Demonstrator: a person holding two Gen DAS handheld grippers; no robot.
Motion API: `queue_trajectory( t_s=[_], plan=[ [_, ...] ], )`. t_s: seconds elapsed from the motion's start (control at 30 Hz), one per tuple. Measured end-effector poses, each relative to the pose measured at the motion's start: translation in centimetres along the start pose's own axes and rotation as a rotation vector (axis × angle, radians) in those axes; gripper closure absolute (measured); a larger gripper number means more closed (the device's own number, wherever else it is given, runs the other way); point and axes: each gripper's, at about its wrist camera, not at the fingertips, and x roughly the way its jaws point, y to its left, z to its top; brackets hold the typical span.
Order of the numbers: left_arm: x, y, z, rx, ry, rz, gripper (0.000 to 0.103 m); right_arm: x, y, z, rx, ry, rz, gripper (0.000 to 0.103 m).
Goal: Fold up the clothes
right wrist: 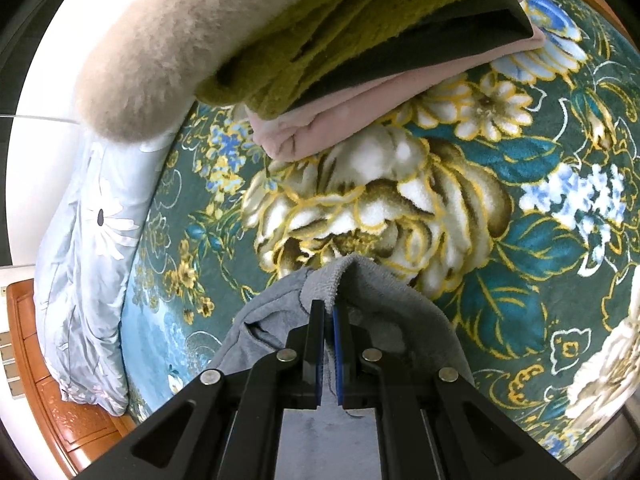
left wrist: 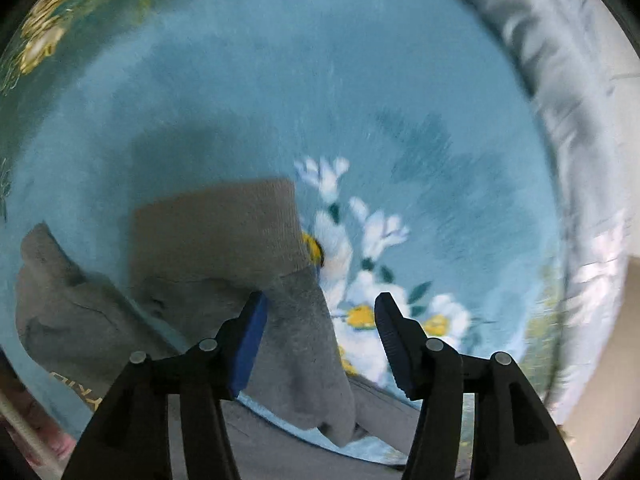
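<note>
The grey sweatshirt lay crumpled on the floral fleece blanket, its ribbed cuff flat just beyond the left gripper. That gripper's jaws stood apart, pointing steeply down, with a soft grey fold of the sweatshirt running between the blue pads and touching only the left-hand one; the other pad hung over white and yellow daisies printed on the pale blue plush. A pale satin quilt curved along the blanket's far edge.

Only the right wrist view showed the darker teal part of the blanket with big cream peonies outlined in yellow. There the right gripper was pinched shut on a terry-lined edge of the sweatshirt, which bunched around its jaws. Beyond it sat a stack of folded clothes: fuzzy olive knit over black and pink layers, beside a shaggy beige fleece. A carved wooden bed frame edged the quilt.
</note>
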Motion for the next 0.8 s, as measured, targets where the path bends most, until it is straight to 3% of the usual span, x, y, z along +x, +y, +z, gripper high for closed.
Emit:
queue_trajectory(
  t_s=[0.07,0.13,0.17,0.2,0.3,0.4,0.47,0.5,0.6,0.7,0.77,0.8],
  plan=[
    [0.9,-0.9,0.0,0.024,0.005,0.065,0.052,-0.2,-0.1,0.0,0.007,-0.003,0.004,0.098],
    [1.4,-1.6,-0.1,0.045,0.004,0.145,0.080,-0.2,-0.2,0.0,0.010,-0.003,0.005,0.098],
    [1.6,-1.8,-0.1,0.054,0.004,0.185,0.099,-0.2,-0.2,0.0,0.009,-0.003,0.005,0.098],
    [1.4,-2.0,-0.1,0.065,-0.003,0.202,0.100,-0.2,-0.3,0.0,0.009,-0.003,0.006,0.098],
    [-2.2,-2.9,0.2,0.115,-0.093,0.005,0.101,-0.1,-0.4,0.1,0.013,-0.003,0.008,0.098],
    [-8.3,-2.0,0.3,0.161,-0.257,-0.253,0.101,-0.1,-0.4,0.2,0.009,-0.005,0.006,0.098],
    [-11.0,0.0,0.1,0.160,-0.330,-0.338,0.100,-0.1,-0.5,0.3,0.007,-0.006,0.003,0.098],
    [-11.4,1.5,-0.1,0.145,-0.350,-0.343,0.100,0.0,-0.5,0.3,0.008,-0.006,0.003,0.098],
    [-8.9,7.0,-0.9,0.001,-0.305,-0.241,0.100,0.2,-0.8,0.1,0.018,-0.001,0.000,0.098],
    [-5.2,11.4,-1.1,-0.171,-0.199,-0.117,0.100,0.6,-0.9,0.0,0.026,0.006,-0.006,0.098],
    [-4.2,12.8,-1.9,-0.253,-0.180,-0.115,0.100,0.7,-0.8,0.0,0.024,0.007,-0.010,0.098],
    [-4.2,12.8,-2.4,-0.262,-0.191,-0.148,0.100,0.6,-0.7,0.1,0.023,0.006,-0.012,0.098]
  ],
)
